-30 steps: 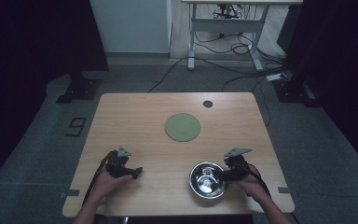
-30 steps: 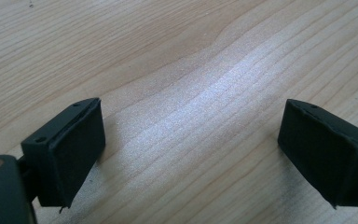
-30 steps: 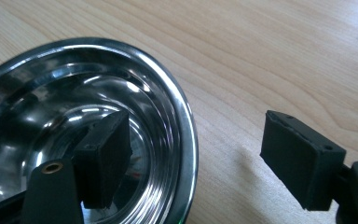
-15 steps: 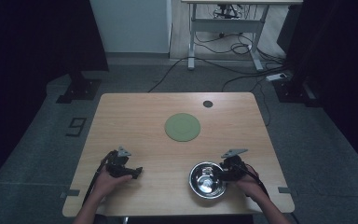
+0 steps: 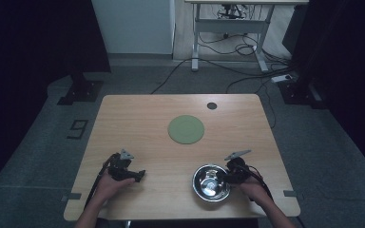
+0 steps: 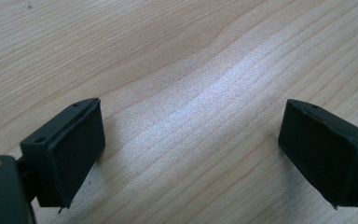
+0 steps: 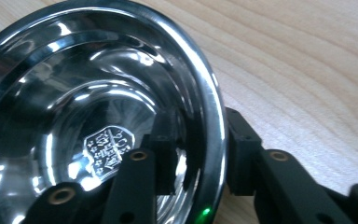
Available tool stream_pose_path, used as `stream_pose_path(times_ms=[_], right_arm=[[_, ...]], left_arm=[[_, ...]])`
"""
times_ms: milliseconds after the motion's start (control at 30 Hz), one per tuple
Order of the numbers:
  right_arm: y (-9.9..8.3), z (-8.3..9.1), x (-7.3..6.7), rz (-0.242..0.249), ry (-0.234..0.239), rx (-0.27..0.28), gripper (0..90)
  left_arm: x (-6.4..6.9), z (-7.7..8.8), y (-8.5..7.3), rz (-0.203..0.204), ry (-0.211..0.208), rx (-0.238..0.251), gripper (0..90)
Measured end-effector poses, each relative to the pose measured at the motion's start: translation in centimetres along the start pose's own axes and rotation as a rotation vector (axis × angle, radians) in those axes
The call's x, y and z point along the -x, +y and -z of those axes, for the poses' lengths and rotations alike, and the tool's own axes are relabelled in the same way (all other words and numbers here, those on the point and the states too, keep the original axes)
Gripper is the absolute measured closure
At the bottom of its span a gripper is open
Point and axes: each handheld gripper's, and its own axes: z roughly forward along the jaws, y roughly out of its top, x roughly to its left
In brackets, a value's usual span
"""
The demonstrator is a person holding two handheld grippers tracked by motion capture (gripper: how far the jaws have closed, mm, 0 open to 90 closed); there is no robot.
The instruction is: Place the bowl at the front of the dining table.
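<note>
Between the closing right gripper jaws stands the steel bowl's rim, gripped.

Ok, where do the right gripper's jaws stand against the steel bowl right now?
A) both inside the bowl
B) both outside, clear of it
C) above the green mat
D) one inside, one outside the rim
D: in the right gripper view the right gripper has one jaw inside the steel bowl and one outside, straddling the rim.
</note>
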Motion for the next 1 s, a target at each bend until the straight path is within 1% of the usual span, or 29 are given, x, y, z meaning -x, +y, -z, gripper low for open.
stream_pose_path(times_ms=[100,200,233,333,433,567,733,1000], right_arm=[[0.0,0.0,0.0,-0.009,0.019,-0.008,78.6],[0.1,0.0,0.0,-0.015,0.032,-0.009,80.8],[0.1,0.0,0.1,-0.033,0.04,-0.005,81.9],[0.0,0.1,0.5,-0.06,0.061,-0.003,83.6],[0.1,0.1,0.6,-0.076,0.069,0.001,84.6],[0.2,0.3,0.9,-0.12,0.108,0.029,86.8],[0.1,0.4,1.2,-0.139,0.108,0.028,86.9],[0.1,0.6,1.3,-0.147,0.103,0.037,87.1]], left_arm=[[0.0,0.0,0.0,0.0,0.0,0.0,7.0],[0.0,0.0,0.0,0.0,0.0,0.0,7.0],[0.0,0.0,0.0,0.0,0.0,0.0,7.0],[0.0,0.0,0.0,-0.001,-0.001,0.0,7.0],[0.0,0.0,0.0,-0.002,-0.001,0.001,6.9],[0.0,0.0,0.0,-0.002,-0.002,0.002,6.9],[0.0,0.0,0.0,-0.003,-0.003,0.002,6.9],[0.0,0.0,0.0,-0.004,-0.004,0.003,6.9]])
